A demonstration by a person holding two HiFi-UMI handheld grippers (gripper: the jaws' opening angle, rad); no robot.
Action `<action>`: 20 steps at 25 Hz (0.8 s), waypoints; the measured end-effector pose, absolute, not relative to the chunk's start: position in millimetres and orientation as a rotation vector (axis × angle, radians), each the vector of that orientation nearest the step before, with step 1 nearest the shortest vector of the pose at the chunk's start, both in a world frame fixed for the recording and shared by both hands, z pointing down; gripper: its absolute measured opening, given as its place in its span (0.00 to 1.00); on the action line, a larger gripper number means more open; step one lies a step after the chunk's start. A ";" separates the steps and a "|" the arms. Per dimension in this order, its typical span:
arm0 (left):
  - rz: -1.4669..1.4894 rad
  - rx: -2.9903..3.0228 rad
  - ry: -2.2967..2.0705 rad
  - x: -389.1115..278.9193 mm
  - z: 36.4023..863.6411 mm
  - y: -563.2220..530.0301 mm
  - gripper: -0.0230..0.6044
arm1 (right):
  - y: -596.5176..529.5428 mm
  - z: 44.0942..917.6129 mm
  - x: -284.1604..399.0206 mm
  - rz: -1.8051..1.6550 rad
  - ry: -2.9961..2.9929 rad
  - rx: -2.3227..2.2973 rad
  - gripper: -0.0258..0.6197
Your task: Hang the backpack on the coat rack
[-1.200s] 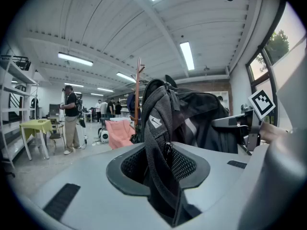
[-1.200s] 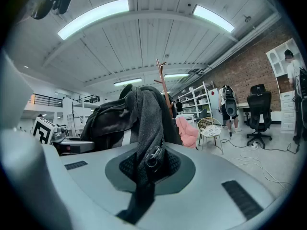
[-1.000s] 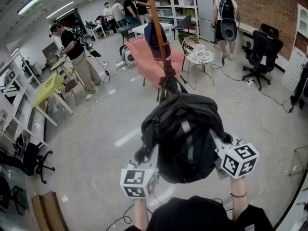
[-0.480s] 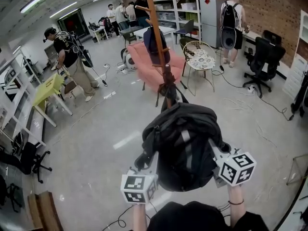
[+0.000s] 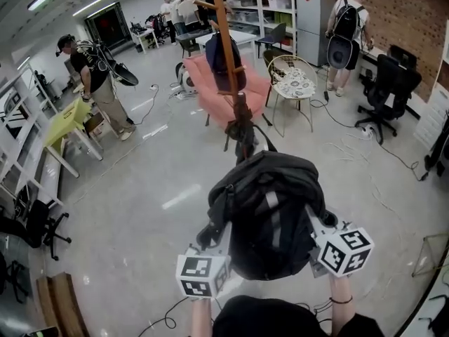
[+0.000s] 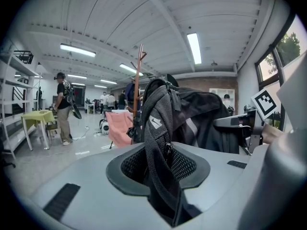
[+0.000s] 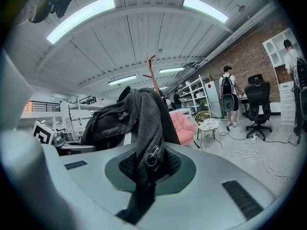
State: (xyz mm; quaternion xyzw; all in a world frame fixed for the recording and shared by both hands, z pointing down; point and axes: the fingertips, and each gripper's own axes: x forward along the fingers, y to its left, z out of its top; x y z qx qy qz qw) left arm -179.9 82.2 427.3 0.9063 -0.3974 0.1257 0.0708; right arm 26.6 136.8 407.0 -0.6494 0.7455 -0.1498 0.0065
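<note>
Backpack [image 5: 270,213] held up between both hands, well short of the rack [image 5: 228,55].
Left gripper [image 5: 214,236] and right gripper [image 5: 313,225] each clamp a strap [image 6: 160,143]; approach level, lift high, then drop a strap over a free peg [image 5: 205,5] before releasing.

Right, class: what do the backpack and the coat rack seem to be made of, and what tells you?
Backpack: black woven fabric, likely nylon, matte; its straps show a mesh weave. Coat rack: apparently wood, judging by its warm brown, smooth, unpainted-looking pole.
</note>
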 end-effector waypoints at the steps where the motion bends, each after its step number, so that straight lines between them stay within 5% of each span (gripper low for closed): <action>1: 0.381 2.720 -1.192 -176.8 429.7 77.8 0.23 | 131.9 408.7 29.9 -0.475 2.330 -2.036 0.08; 20: 0.411 2.760 -1.123 -121.5 419.5 -87.7 0.23 | -20.3 401.4 78.1 -0.509 2.232 -2.086 0.08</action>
